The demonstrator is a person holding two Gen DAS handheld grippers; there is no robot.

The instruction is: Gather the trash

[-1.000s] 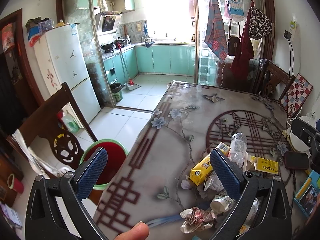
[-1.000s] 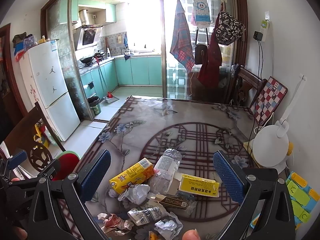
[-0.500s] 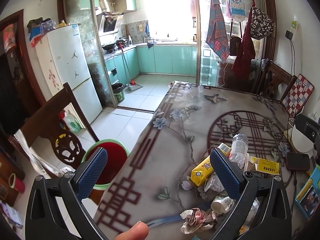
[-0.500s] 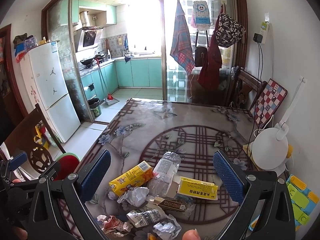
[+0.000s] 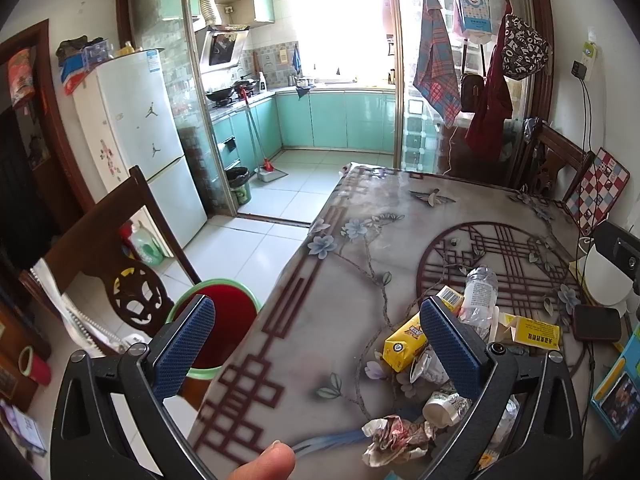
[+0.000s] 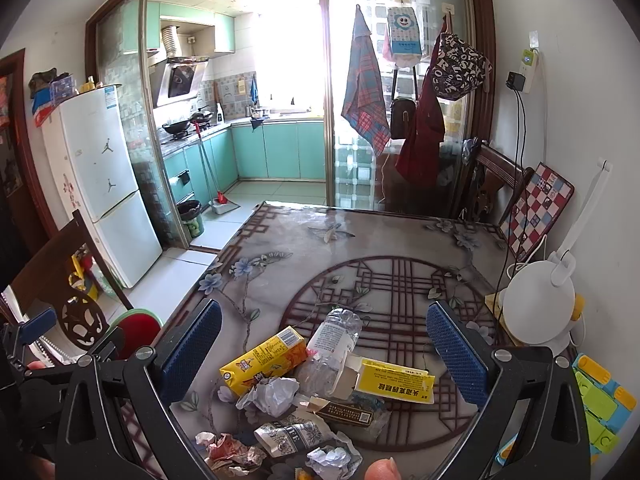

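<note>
Left wrist view: sitting above the table's (image 5: 320,320) near left edge, looking along the fingers (image 5: 182,344) toward the kitchen at 12 o'clock, taking in the bin (image 5: 224,320) at 9 o'clock and the trash pile (image 5: 440,352) at 3 o'clock, close. Right wrist view: hovering over the table (image 6: 400,240) farther right, facing the same way, with the pile (image 6: 320,384) near at 6 o'clock. Sharing the carton (image 5: 404,344) (image 6: 264,360), bottle (image 5: 478,292) (image 6: 334,336), fridge (image 5: 140,132) (image 6: 100,168) and kitchen.

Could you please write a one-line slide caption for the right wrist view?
Open right gripper above table trash: yellow juice carton, clear plastic bottle, yellow box, crumpled paper.
</note>
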